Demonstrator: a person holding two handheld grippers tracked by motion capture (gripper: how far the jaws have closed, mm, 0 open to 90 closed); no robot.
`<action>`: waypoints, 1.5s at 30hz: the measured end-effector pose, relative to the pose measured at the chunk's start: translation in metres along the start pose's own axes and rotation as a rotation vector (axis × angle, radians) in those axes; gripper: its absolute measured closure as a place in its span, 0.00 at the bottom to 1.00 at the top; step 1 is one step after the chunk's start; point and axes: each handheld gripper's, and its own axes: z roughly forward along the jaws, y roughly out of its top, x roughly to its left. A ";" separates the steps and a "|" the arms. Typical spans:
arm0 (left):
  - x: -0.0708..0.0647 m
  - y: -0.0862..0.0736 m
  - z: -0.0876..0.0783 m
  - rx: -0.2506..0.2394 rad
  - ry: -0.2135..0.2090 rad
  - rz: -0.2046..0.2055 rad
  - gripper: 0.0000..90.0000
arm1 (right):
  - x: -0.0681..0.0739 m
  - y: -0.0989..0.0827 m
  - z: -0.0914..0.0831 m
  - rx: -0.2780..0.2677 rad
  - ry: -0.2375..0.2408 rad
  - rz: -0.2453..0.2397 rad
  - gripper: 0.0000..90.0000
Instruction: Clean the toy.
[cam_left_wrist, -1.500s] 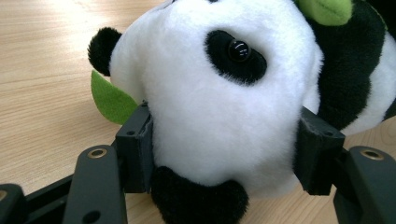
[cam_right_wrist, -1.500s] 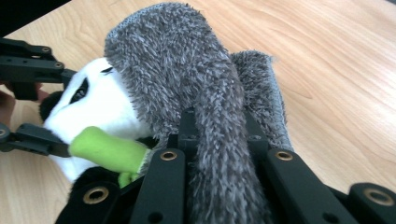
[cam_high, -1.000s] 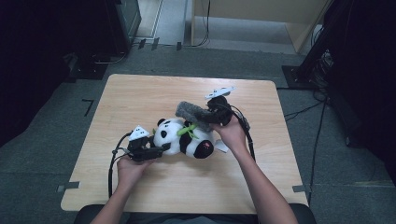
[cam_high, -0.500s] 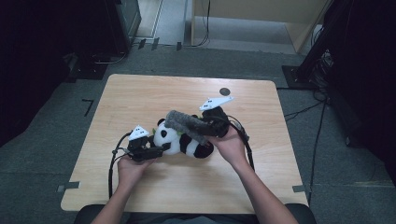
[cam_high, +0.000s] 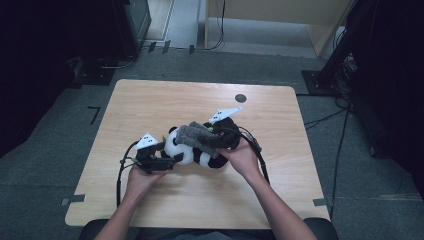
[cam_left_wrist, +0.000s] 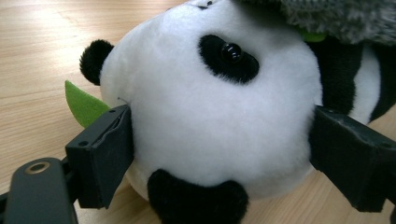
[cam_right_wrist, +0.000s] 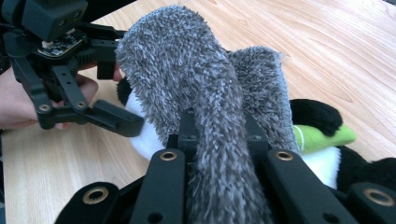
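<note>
Bench: a light wooden bench (cam_high: 150, 105) with rounded corners stands on a grey floor; a small dark round spot (cam_high: 241, 98) sits near its far edge, right of the middle.
Panda: a black and white toy panda (cam_high: 187, 149) lies on its side near the middle of the bench, head to the left, body to the right. In the left gripper view its white head (cam_left_wrist: 210, 107) has a black eye patch with a shiny eye, a black ear at the far left and another black ear at the bottom.
Leaf: a green felt leaf (cam_left_wrist: 84, 105) pokes out from behind the head, left of it, just above the bench; a green piece (cam_right_wrist: 322, 135) also shows at the toy's body in the right gripper view.
Grey cloth: a fuzzy grey cloth (cam_high: 197, 136) is draped over the panda's upper side, reaching from the head toward the right.
Left tool: the left tool (cam_high: 167, 161) holds the panda's head, its 2 jaws pressed against the white fur on either side, spread wide around it. The left hand (cam_high: 140, 176) grips it from the near side.
Right tool: the right tool (cam_high: 215, 145) is closed on the grey cloth, which runs up between its jaws in the right gripper view (cam_right_wrist: 219, 140). The right hand (cam_high: 245, 159) holds it just right of the panda.
Cables: a black cable trails from each tool toward the near side of the bench.
</note>
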 end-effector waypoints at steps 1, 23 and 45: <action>0.002 0.000 -0.001 -0.005 -0.010 0.007 0.12 | -0.002 0.000 0.000 0.002 0.005 0.005 0.86; 0.009 0.001 0.015 0.025 0.008 0.141 0.10 | -0.038 0.016 0.008 -0.011 -0.001 0.081 0.85; -0.007 0.013 0.007 0.026 0.080 0.049 0.48 | 0.025 0.037 0.022 -0.022 -0.002 -0.031 0.85</action>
